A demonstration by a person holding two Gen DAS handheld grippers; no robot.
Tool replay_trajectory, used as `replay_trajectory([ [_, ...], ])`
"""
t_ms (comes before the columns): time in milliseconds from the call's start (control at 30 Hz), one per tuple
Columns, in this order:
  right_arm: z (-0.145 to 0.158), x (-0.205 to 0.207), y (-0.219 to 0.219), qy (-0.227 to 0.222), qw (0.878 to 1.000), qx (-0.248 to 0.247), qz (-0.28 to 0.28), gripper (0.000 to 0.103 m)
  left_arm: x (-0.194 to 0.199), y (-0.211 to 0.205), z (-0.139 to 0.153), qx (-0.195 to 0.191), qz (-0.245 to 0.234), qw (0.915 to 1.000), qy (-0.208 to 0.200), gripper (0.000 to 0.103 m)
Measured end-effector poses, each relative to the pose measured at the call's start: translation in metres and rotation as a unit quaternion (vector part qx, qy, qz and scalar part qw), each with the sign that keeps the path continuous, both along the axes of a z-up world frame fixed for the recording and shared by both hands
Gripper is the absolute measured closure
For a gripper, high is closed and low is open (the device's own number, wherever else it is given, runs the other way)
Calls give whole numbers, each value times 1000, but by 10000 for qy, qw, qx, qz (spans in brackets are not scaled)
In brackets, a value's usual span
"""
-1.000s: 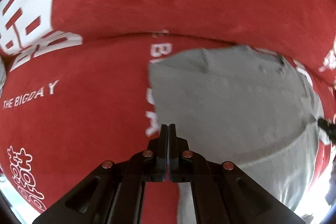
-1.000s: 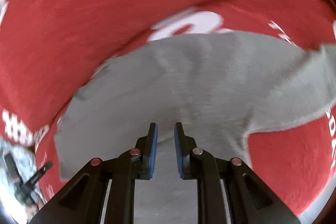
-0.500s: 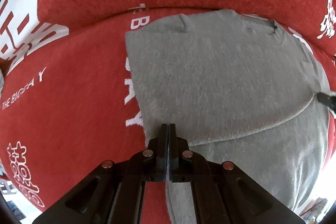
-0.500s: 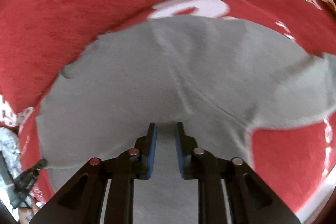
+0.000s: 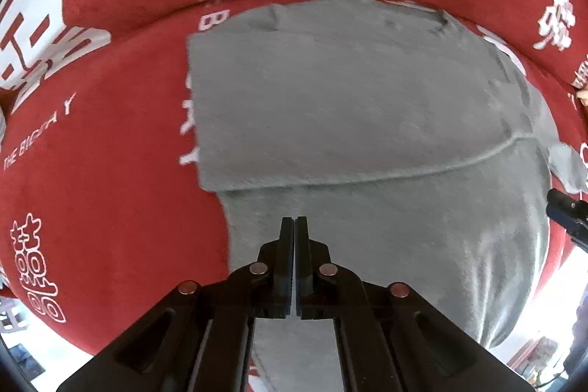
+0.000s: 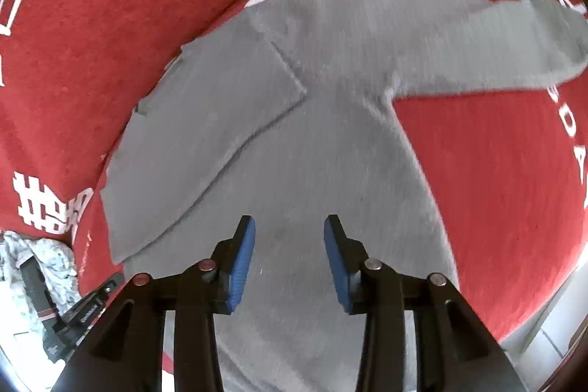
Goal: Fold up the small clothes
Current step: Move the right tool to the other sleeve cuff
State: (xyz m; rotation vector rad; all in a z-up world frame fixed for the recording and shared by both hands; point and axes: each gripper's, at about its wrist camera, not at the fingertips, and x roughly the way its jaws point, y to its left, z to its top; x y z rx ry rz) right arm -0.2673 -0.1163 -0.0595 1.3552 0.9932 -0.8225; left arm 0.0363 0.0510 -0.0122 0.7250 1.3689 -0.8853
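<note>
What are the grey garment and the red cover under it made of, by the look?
Grey garment: soft matte knit, probably cotton jersey; fine ribbing and limp folds show. Red cover: fuzzy, napped fabric, velvet or fleece-like, with printed white lettering. Exact fibres cannot be told.

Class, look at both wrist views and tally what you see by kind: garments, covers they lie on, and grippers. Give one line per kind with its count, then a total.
Grey garments: 1, the grey shirt, one side folded over.
Red printed covers: 1, the red blanket under it.
Grippers: 2, the left gripper shut on nothing, the right gripper open.
Total: 4
</note>
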Motion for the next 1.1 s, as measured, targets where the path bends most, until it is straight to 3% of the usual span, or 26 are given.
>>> replay_trajectory([
  [233, 3, -5, 25, -132, 9995, 122, -262, 53, -19, -3, 2, -72, -23, 9995, 293, 103],
  [567, 3, -25, 47, -217, 9983, 288, -455, 47, -41, -14, -3, 49, -289, 9991, 296, 103],
  [767, -5, -34, 39, -265, 9977, 464, -413, 42, -55, -30, -10, 211, -177, 9993, 242, 103],
  [967, -11, -42, 16, -383, 9974, 570, -227, 38, -72, -53, -6, 114, -89, 9998, 164, 102],
  [1000, -11, -44, 12, -399, 9974, 557, -212, 35, -74, -56, -5, 99, -82, 9997, 185, 94],
  [1033, -11, -48, 7, -426, 9975, 532, -207, 30, -78, -62, -5, 86, -67, 9998, 190, 33],
  [1067, -11, -52, 2, -474, 9973, 507, -220, 27, -82, -68, -6, 120, -39, 9998, 181, 0],
  [1100, -11, -55, -2, -515, 9972, 489, -233, 24, -84, -72, -8, 102, 0, 9999, 86, 0],
])
